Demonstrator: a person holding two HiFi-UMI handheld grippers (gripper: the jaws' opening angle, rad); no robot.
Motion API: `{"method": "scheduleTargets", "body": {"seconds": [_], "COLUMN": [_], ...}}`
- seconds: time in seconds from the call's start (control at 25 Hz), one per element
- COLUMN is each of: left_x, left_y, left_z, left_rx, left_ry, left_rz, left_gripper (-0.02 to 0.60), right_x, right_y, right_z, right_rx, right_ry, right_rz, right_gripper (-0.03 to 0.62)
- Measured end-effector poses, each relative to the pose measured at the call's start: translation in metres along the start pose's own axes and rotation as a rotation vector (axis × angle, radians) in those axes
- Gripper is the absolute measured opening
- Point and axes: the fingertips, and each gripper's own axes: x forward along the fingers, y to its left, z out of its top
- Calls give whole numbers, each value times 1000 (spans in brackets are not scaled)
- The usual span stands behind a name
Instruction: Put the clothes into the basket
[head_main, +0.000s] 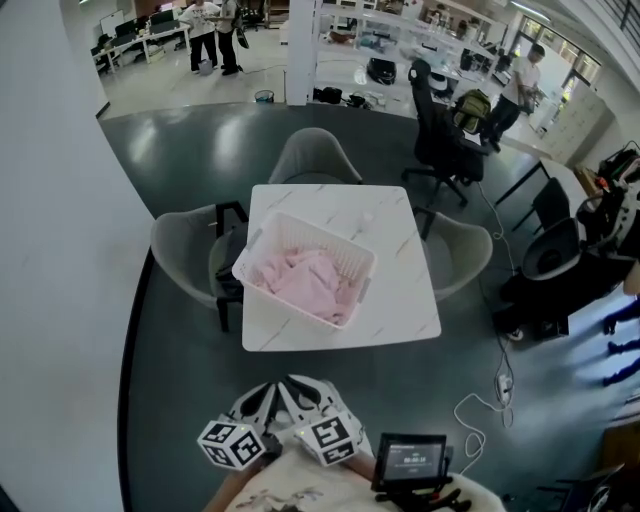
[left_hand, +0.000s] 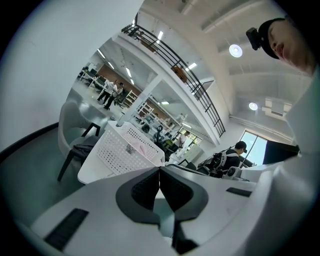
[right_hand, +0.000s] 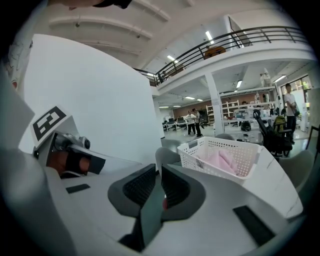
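Both tools are hovering at the bottom edge of the head view, well short of the worktop (head_main: 400, 290): the left tool (head_main: 258, 398) and the right tool (head_main: 305, 395) are sitting side by side, jaws pointing toward it. A white perforated basket (head_main: 262, 238) is standing skewed on the left half of the worktop. The pink clothes (head_main: 305, 280) are lying bunched inside it. Grey chairs (head_main: 315, 155) are ringing the worktop.

Left gripper view: the left tool (left_hand: 160, 172) is showing its jaws pressed together, with nothing between them. The basket (left_hand: 122, 150) is standing ahead on the worktop (left_hand: 92, 172), apart from the jaws.

Right gripper view: the right tool (right_hand: 158, 170) is showing its jaws drawn together to a thin slit, pinching nothing. The basket (right_hand: 245, 160) is standing ahead and to the right on the worktop (right_hand: 280, 185). The pink clothes (right_hand: 222, 161) are resting inside it, below the rim. The left tool's marker cube (right_hand: 50, 122) is appearing at the left.
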Motion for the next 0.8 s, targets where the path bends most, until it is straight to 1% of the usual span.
{"method": "scheduleTargets", "body": {"seconds": [0.12, 0.28, 0.4, 0.64, 0.72, 0.8], "left_x": [0, 3, 4, -3, -1, 1], "left_y": [-4, -6, -8, -9, -11, -13], "left_z": [-4, -6, -8, -11, -11, -10], "left_rx": [5, 16, 19, 17, 26, 38], "left_ry": [9, 14, 15, 37, 39, 42], "left_rz": [3, 1, 1, 1, -8, -21], "left_gripper": [11, 11, 11, 11, 11, 11], "right_x": [-7, -8, -9, -14, -15, -14], "right_y": [-4, -11, -15, -7, -7, -7], "right_z": [-6, -5, -10, -11, -11, -10], "right_rx": [5, 41, 55, 69, 61, 37], "right_ry": [6, -7, 3, 6, 10, 13], "right_rz": [-9, -18, -24, -26, -30, -38], "right_gripper": [43, 43, 43, 42, 41, 24]}}
